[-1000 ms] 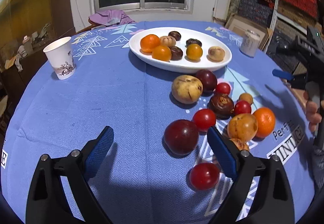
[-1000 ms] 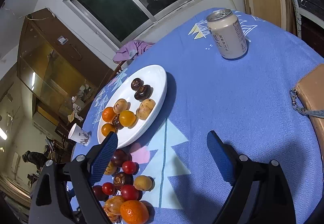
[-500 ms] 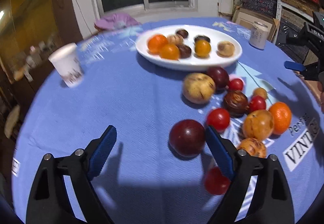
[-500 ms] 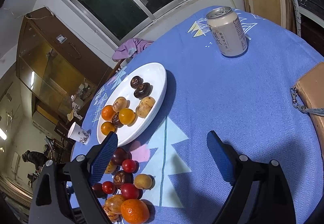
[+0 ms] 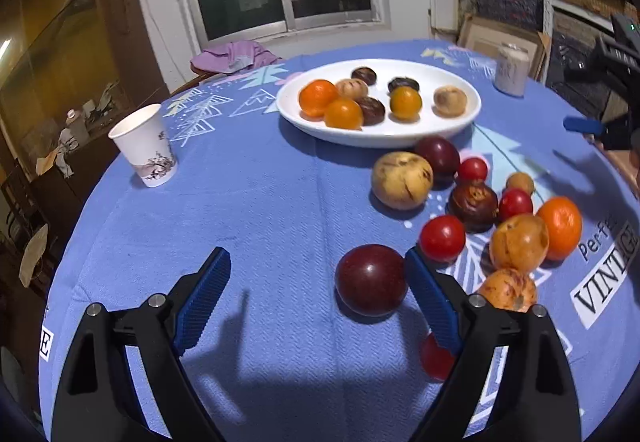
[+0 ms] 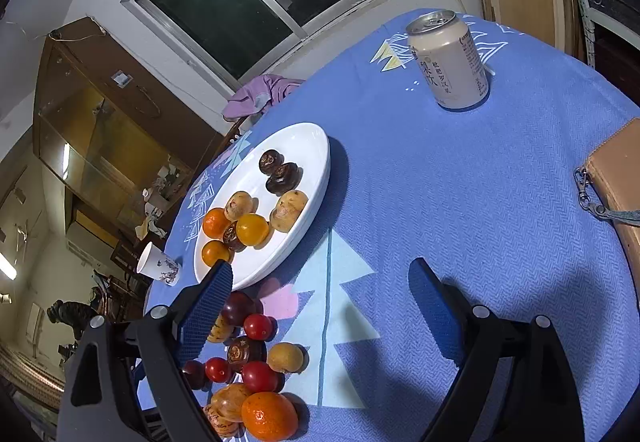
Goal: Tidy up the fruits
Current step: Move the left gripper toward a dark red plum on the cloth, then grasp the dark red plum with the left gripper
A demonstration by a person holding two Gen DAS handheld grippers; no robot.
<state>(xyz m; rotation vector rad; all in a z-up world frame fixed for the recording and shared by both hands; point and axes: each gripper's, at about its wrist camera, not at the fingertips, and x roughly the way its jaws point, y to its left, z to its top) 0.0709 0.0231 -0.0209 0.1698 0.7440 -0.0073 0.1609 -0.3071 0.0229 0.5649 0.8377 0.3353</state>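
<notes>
While the right gripper point(image 6: 320, 306) hangs wide open and empty near the table's point(image 5: 260, 194) right edge, the left gripper point(image 5: 316, 294) is nearer the fruit. Its jaws, which have just been closing slightly, are wide with a plum point(image 5: 371, 279) just inside the right finger, not gripped. Beyond lies the plate point(image 5: 460, 118).

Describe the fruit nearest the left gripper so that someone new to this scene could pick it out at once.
Start at the white plate on the blue tablecloth, then come toward the camera past the loose fruit to the left gripper. Beside its right finger lies a dark red plum: the largest dark red fruit there, and nearer the camera than the rest of the cluster.
</notes>
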